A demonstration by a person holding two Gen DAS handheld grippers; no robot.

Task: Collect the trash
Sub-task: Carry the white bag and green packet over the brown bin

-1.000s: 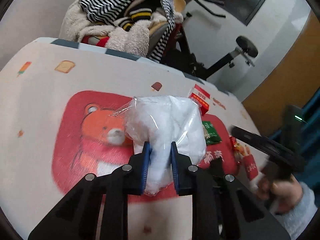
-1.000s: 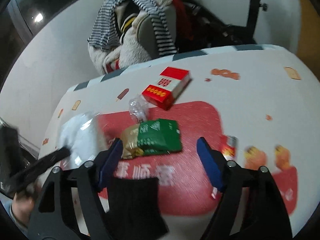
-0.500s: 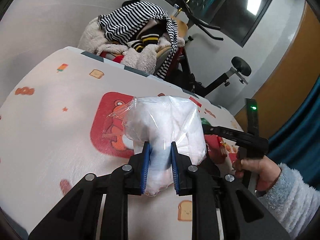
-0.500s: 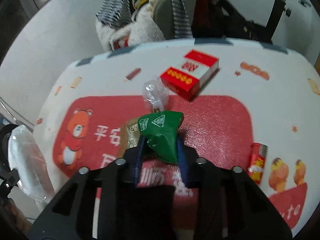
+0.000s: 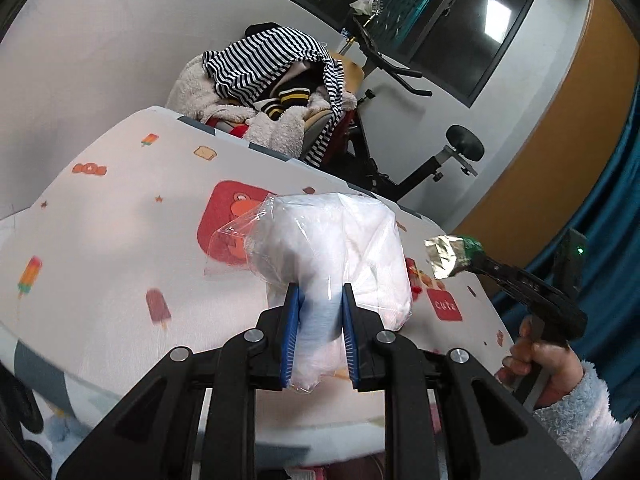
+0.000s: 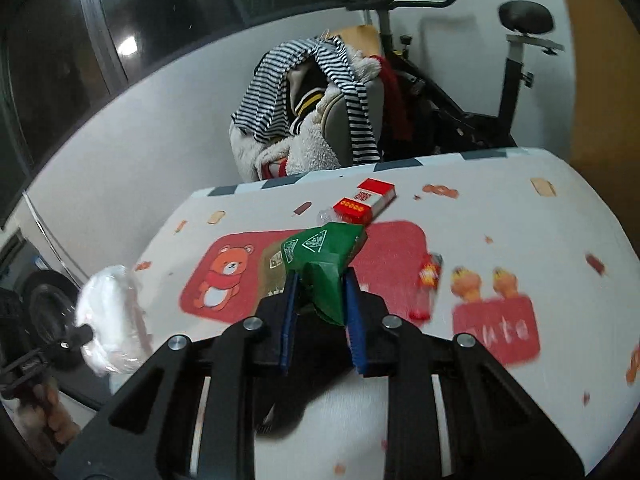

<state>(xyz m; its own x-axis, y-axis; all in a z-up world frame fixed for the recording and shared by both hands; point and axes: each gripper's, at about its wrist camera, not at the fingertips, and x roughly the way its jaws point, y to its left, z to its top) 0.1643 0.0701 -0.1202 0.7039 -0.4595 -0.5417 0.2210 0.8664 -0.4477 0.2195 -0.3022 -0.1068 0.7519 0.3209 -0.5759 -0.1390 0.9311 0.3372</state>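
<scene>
Holding a clear plastic bag stuffed with white material, the left hand-held gripper fills the lower centre of its own view, its blue pads pinched narrowly on the bag's lower end. The bag hangs lifted above the counter, which wears a white cloth printed with popsicles, toast and a red bear panel.

At the right edge of that view a person's hand in a fluffy pale sleeve grips the right hand-held gripper, which carries a green wrapper with a silver foil end.

The right wrist view shows that grip closely: the jaws are closing with the green wrapper pressed between the pads, raised off the cloth.

Both pieces look picked up, so this seems the carrying step. The next move likely calls for taking them to a bin, though no bin appears in either view.

Only the right view shows what remains on the counter: a red and white box at upper centre, a crumpled clear wrapper just left of it, and a small red packet, blurred, at centre right. The left view's bag hides most of these.
</scene>
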